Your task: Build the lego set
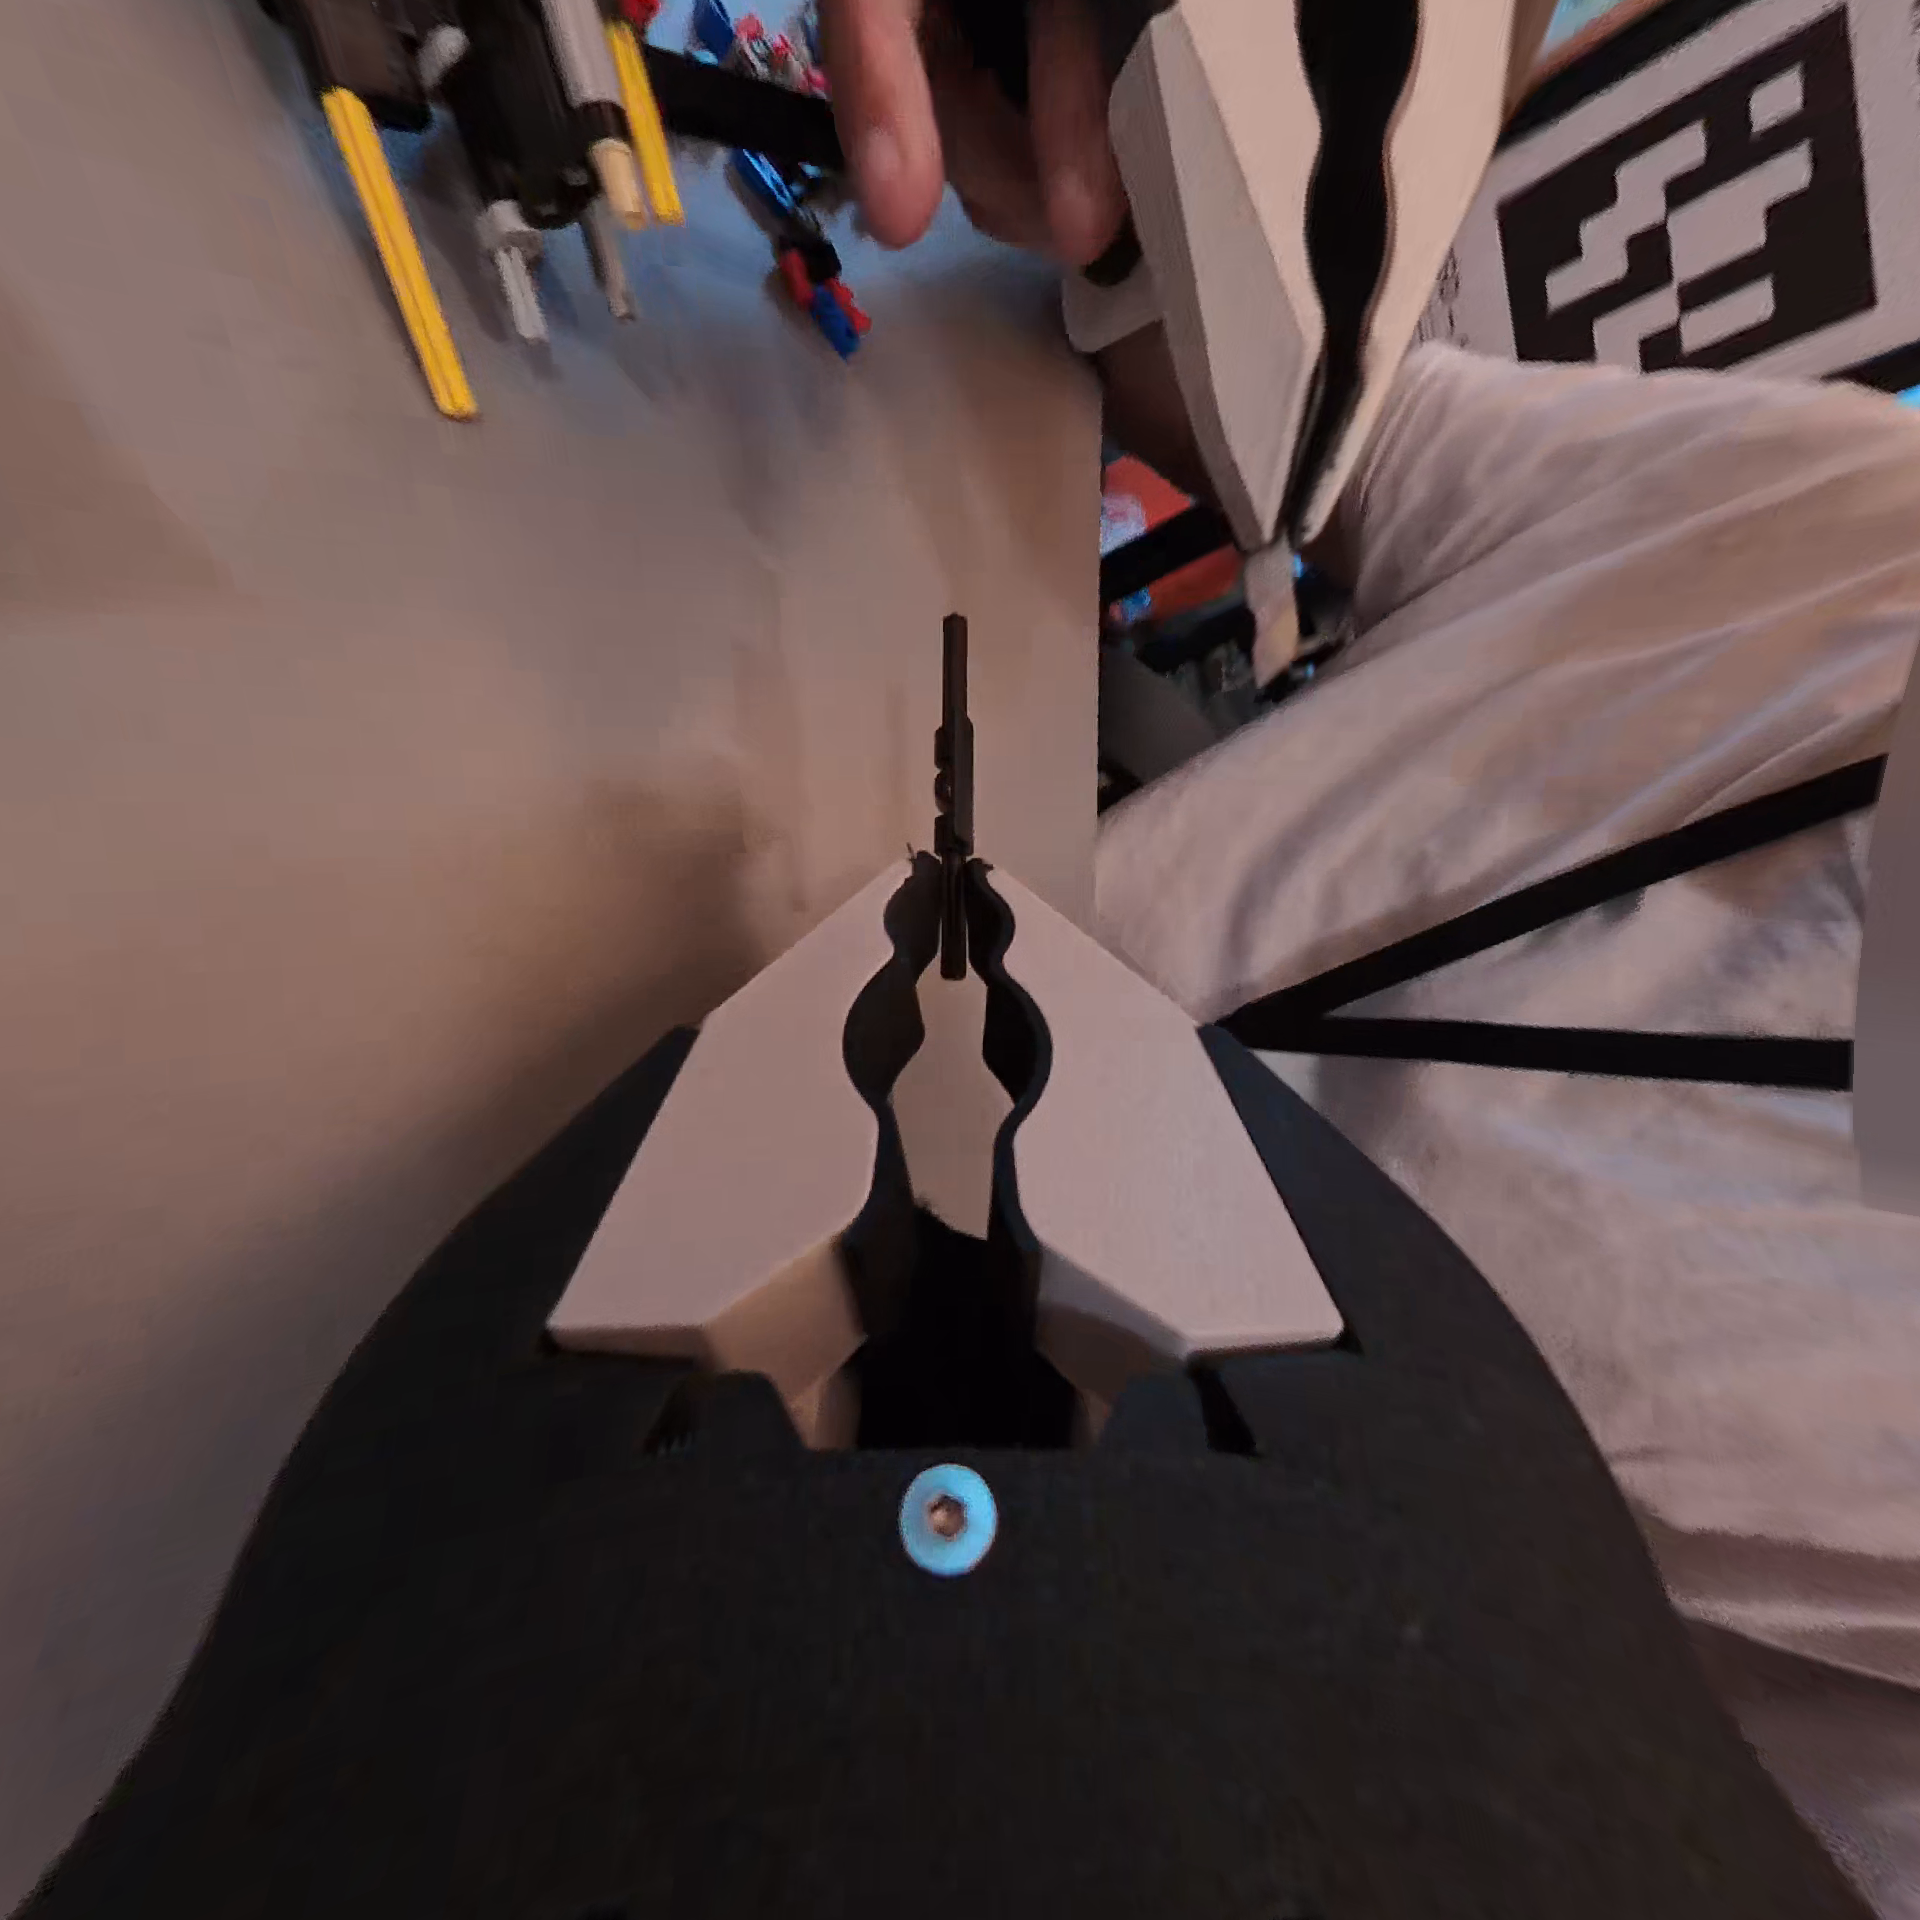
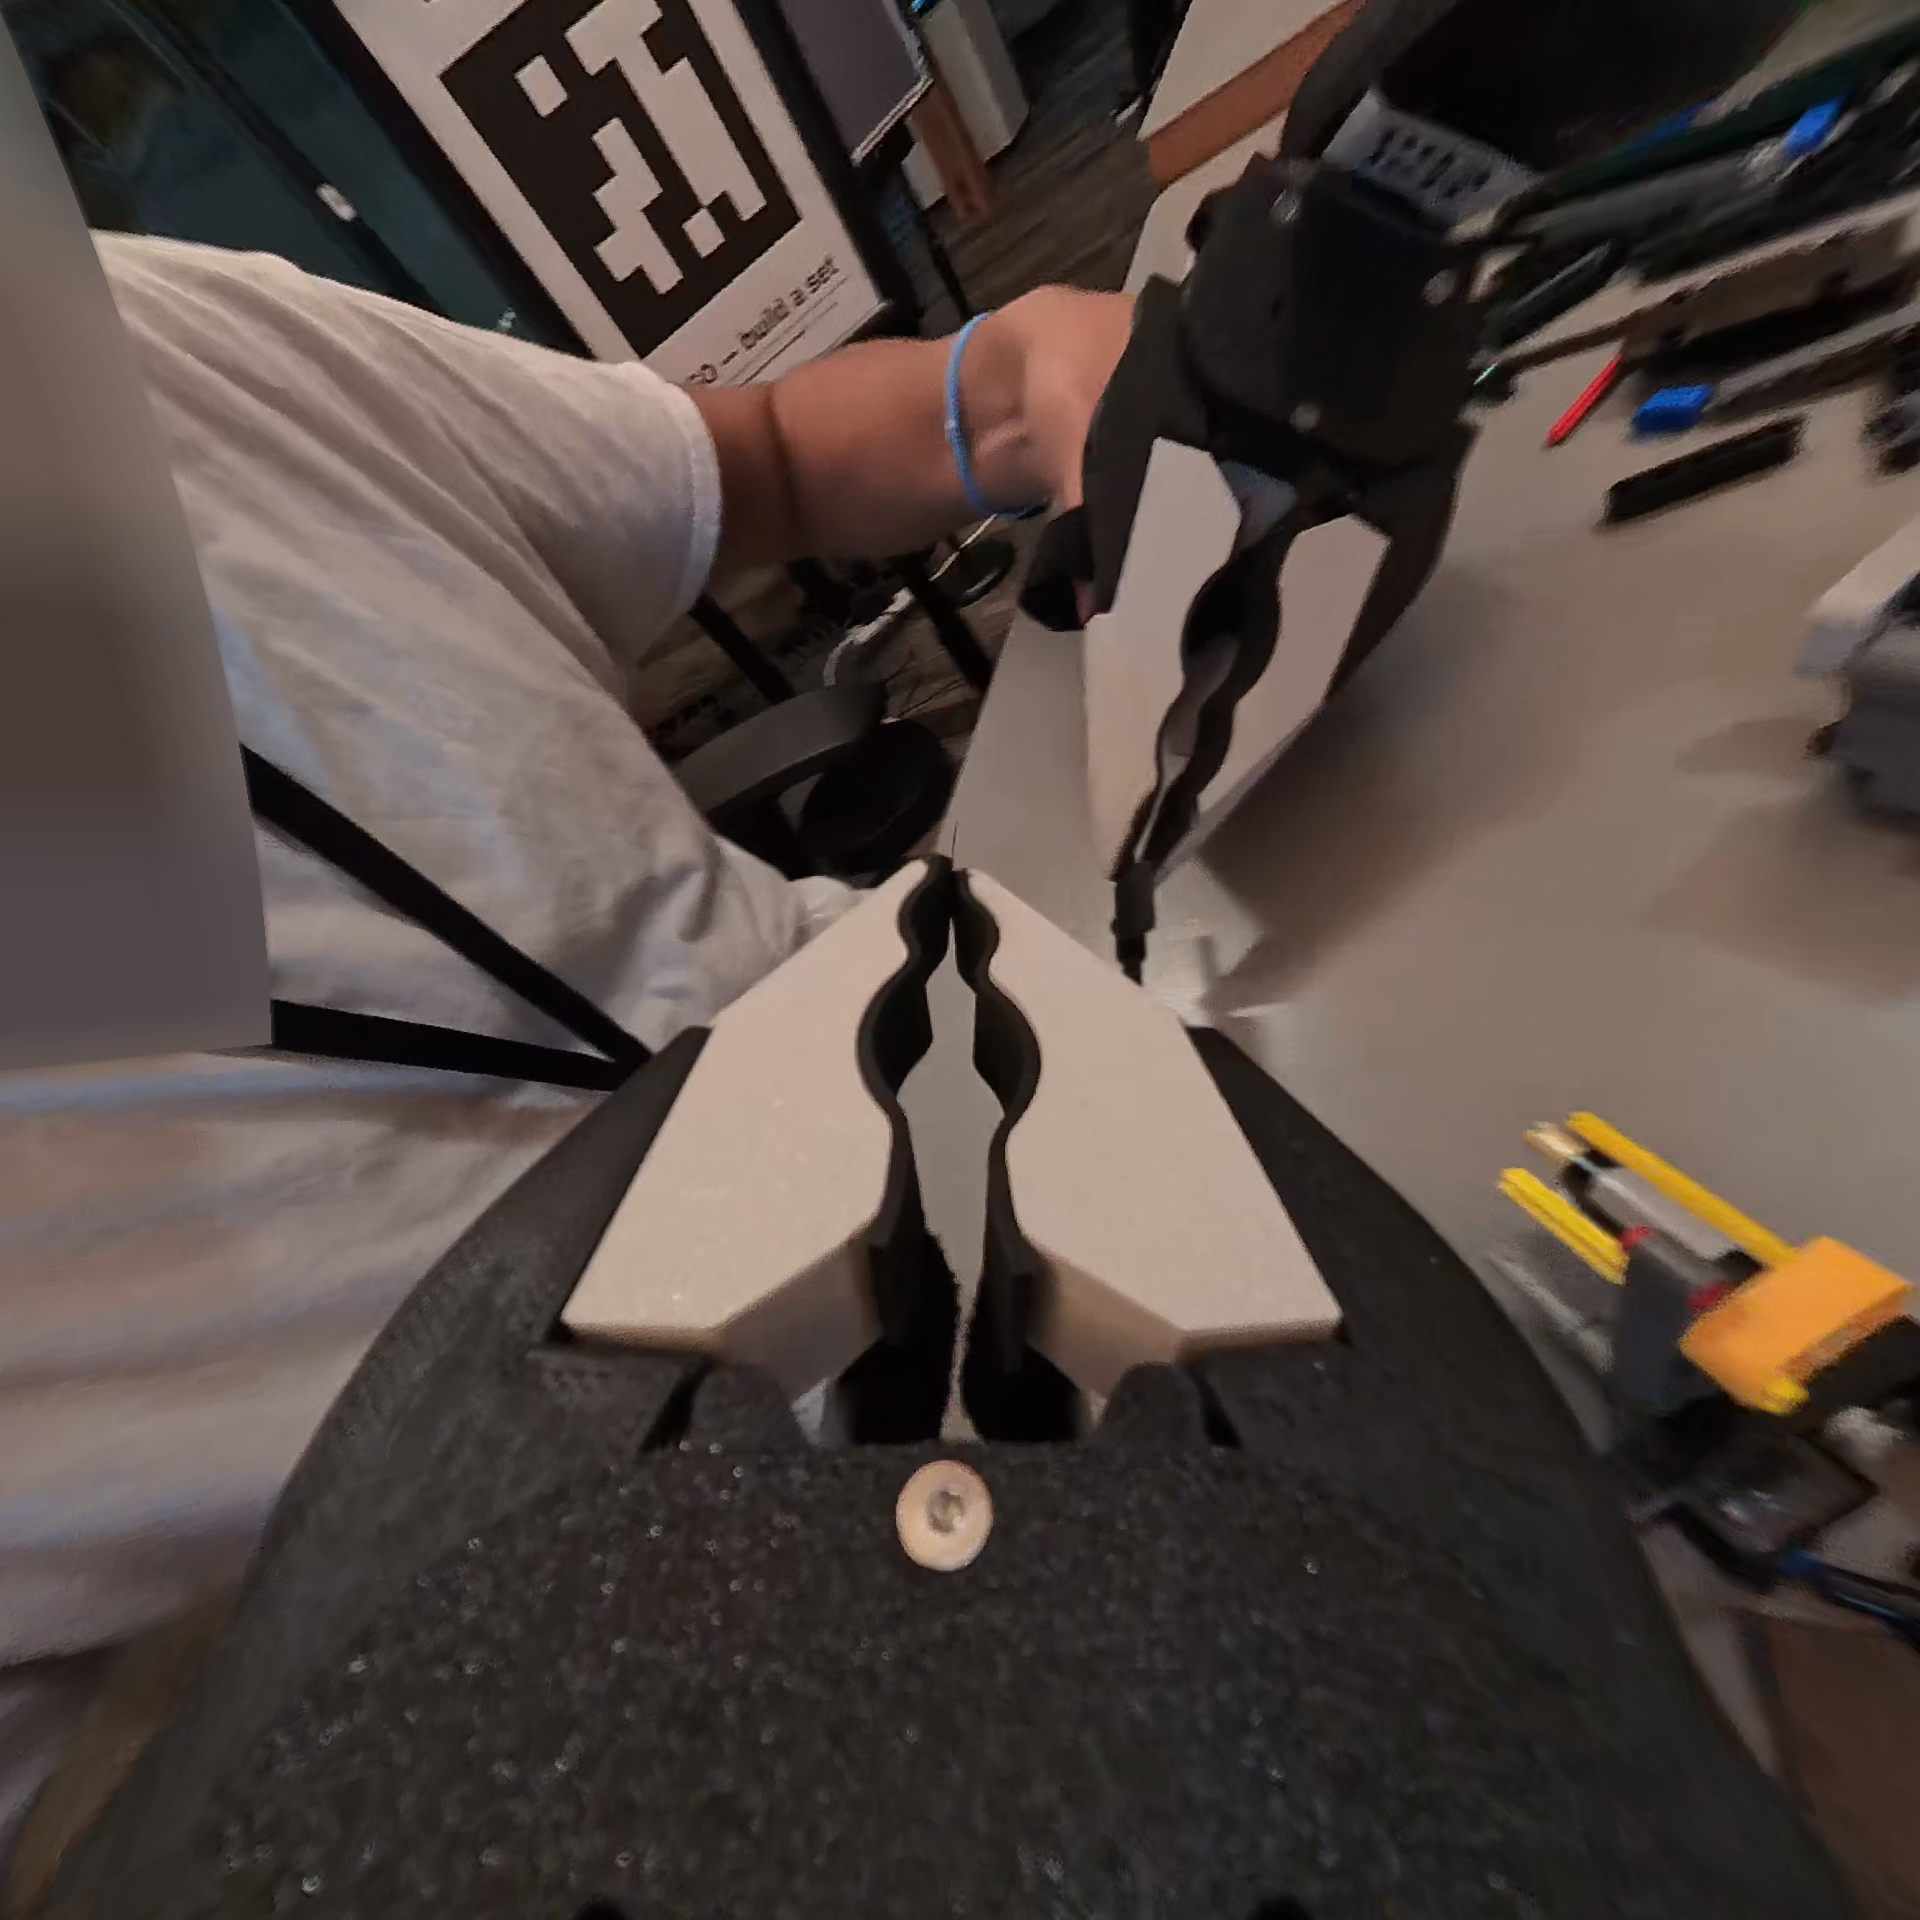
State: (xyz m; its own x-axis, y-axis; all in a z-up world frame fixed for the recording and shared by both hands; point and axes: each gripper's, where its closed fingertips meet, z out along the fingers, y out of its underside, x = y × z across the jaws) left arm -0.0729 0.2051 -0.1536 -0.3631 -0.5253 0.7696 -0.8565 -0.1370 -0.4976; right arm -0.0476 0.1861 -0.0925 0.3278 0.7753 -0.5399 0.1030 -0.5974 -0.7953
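Two grippers are working over the table. The left gripper is pinching a slim black axle piece at its fingertips, and the piece is projecting straight ahead above the tabletop; this end-on hold is probably leaving the far end free for insertion. The right gripper is sitting with its fingertips pressed together and nothing visible between them, likely idle or readying to steady a part. The partly built lego model, yellow, grey and black, is lying on the table to the right, well apart from the axle piece. Loose bricks are lying farther off. Motion blur is smearing the model, so its open sockets are hard to make out, and the frame edge is cutting it off.
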